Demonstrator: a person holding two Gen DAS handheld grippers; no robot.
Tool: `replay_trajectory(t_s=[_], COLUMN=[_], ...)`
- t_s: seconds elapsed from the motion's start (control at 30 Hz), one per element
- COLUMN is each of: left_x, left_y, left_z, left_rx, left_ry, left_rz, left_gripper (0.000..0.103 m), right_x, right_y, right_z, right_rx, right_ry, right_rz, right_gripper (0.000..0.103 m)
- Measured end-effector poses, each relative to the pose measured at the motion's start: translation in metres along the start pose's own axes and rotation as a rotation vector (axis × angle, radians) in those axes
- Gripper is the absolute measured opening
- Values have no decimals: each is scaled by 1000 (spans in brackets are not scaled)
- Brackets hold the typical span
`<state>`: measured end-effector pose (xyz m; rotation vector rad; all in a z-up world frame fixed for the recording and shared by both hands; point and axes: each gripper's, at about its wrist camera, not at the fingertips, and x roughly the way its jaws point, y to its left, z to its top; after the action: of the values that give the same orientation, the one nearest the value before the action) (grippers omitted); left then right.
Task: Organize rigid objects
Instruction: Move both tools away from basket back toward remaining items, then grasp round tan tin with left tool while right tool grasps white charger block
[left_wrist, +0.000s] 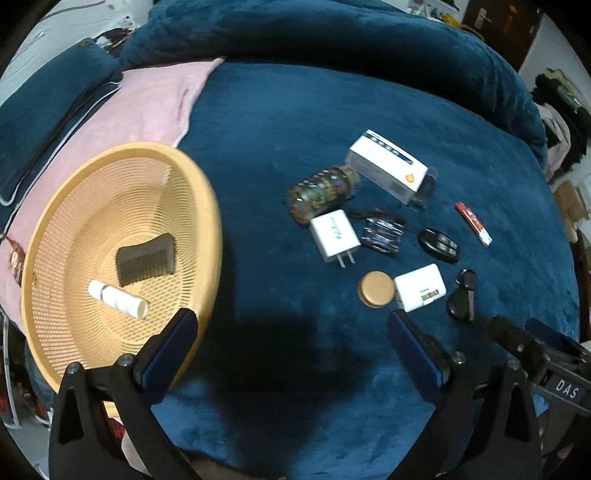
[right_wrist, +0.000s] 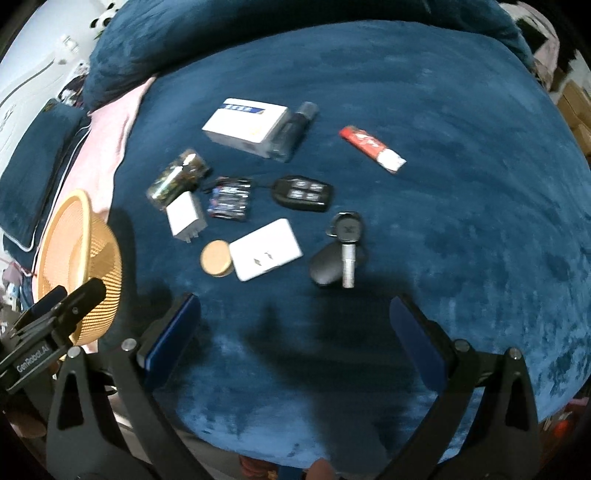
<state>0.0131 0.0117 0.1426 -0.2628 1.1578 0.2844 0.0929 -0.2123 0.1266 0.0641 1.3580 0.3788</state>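
A tan mesh basket (left_wrist: 207, 206) sits at the left on the blue bed and holds a dark comb (left_wrist: 144, 259) and a white tube (left_wrist: 117, 299). To its right lie a white charger (left_wrist: 334, 236), batteries (left_wrist: 382, 233), a gold tin (left_wrist: 376, 288), a white adapter (left_wrist: 419, 287), a car remote (left_wrist: 439, 246), a key (left_wrist: 461, 299), a patterned bottle (left_wrist: 323, 192), a white box (left_wrist: 386, 166) and a red stick (left_wrist: 472, 223). My left gripper (left_wrist: 291, 325) is open and empty beside the basket. My right gripper (right_wrist: 295, 310) is open and empty just short of the key (right_wrist: 341, 253).
A pink cloth (left_wrist: 147, 107) and a blue pillow (left_wrist: 40, 122) lie behind the basket. A rolled blue blanket (left_wrist: 332, 33) lines the far side. The right gripper's body (left_wrist: 532, 350) shows at the left view's lower right. Bare blue bedcover (right_wrist: 461, 221) spreads right of the objects.
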Motion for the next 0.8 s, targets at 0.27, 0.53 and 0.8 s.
replay_trajectory(t_s=[0.27, 0.53, 0.8], left_x=[13, 42, 80], left_y=[-23, -36, -49], left_z=[-3, -9, -11], left_rx=[41, 47, 70], left_ry=[24, 63, 97], left_rz=[-30, -87, -105], left_gripper=[102, 102, 96], right_x=[4, 10, 13], right_y=[-30, -40, -45], right_z=[-3, -7, -14], right_rx=[61, 88, 86], right_ry=[17, 26, 28], right_rz=[-9, -7, 7], right_gripper=[103, 102, 102])
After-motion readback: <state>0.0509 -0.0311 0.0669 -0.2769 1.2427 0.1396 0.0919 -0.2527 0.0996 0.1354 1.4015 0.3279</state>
